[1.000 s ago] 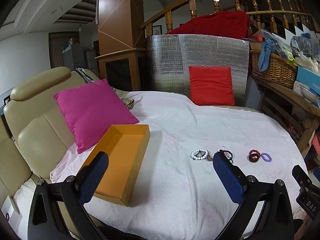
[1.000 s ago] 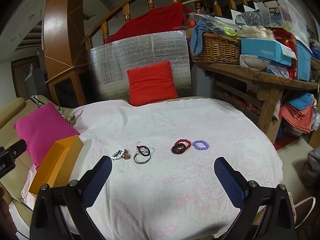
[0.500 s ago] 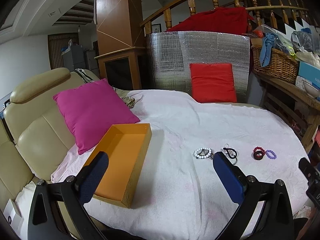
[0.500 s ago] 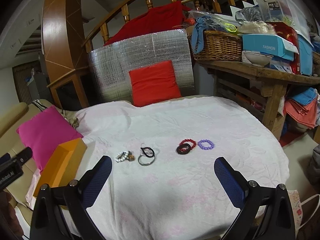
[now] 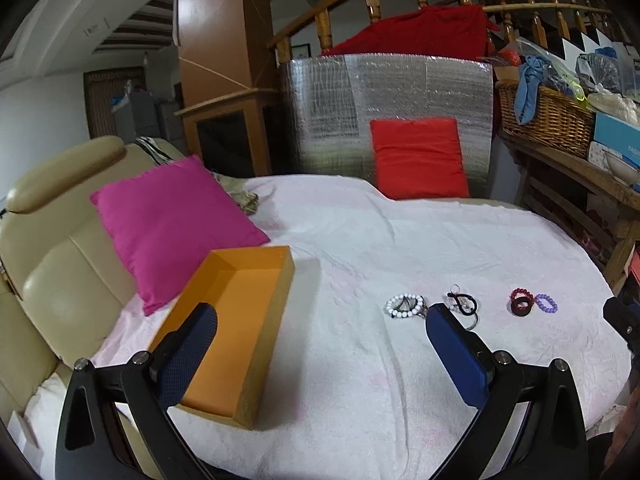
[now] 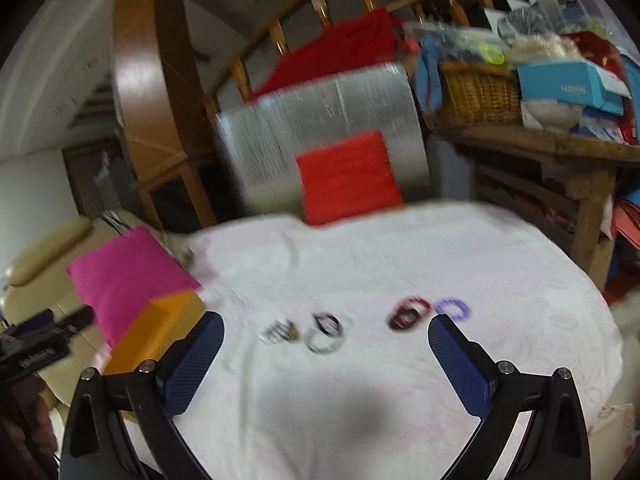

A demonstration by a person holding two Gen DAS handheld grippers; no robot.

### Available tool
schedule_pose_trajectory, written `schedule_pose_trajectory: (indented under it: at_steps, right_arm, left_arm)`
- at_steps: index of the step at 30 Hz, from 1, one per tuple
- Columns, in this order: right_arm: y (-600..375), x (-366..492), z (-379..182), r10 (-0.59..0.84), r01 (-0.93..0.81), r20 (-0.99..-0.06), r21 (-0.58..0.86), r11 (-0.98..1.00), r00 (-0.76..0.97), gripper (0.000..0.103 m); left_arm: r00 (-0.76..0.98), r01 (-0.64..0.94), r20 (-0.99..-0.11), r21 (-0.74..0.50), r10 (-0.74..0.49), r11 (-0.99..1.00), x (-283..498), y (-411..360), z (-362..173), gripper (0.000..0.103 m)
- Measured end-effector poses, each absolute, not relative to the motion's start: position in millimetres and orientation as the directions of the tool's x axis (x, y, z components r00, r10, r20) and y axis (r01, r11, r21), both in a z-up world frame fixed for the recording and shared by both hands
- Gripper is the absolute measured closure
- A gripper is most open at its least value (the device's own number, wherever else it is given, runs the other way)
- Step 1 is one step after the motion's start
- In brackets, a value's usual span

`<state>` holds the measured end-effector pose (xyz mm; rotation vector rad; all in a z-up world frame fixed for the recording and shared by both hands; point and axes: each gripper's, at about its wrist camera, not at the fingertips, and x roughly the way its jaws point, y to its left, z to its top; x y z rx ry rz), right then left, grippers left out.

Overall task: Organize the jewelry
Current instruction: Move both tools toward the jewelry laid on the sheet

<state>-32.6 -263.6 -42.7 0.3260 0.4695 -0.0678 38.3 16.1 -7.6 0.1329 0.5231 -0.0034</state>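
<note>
Right wrist view has gone blurred where half a second ago it was sharp, and the jewelry sits lower and closer in it, so we judge the right gripper is swinging down toward the row on the white cloth. Its fingers stay spread wide and hold nothing. Between them we see the metal bangle with a black band, with the red and black bracelets and purple bead bracelet just ahead of the right finger.

Our left gripper has barely shifted; it is equally wide apart and empty, with the open orange box at its left finger and the white bead bracelet near its right.

Nothing lies in the box yet, so sorting has not begun; the first pick looks imminent.
</note>
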Motion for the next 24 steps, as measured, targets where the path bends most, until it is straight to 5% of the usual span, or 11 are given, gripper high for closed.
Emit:
schedule_pose_trajectory:
  at_steps: [9,18,24]
  right_arm:
    - [-327,16,-94,-0.032,0.281,-0.581,0.343,0.896,0.813,0.0]
    - [-323,96,-136,0.171,0.169,-0.63,0.442,0.881,0.757,0.001]
    - [-303,144,-156,0.293,0.082,-0.652,0.481,0.873,0.699,0.022]
  left_arm:
    - [0.763,0.184,-0.642,0.107,-0.073,0.977,115,-3,-83,0.0]
    - [0.726,0.143,-0.685,0.062,-0.062,0.988,189,-17,-133,0.0]
    - [0.658,0.194,-0.746,0.038,-0.101,0.98,217,-18,-163,0.0]
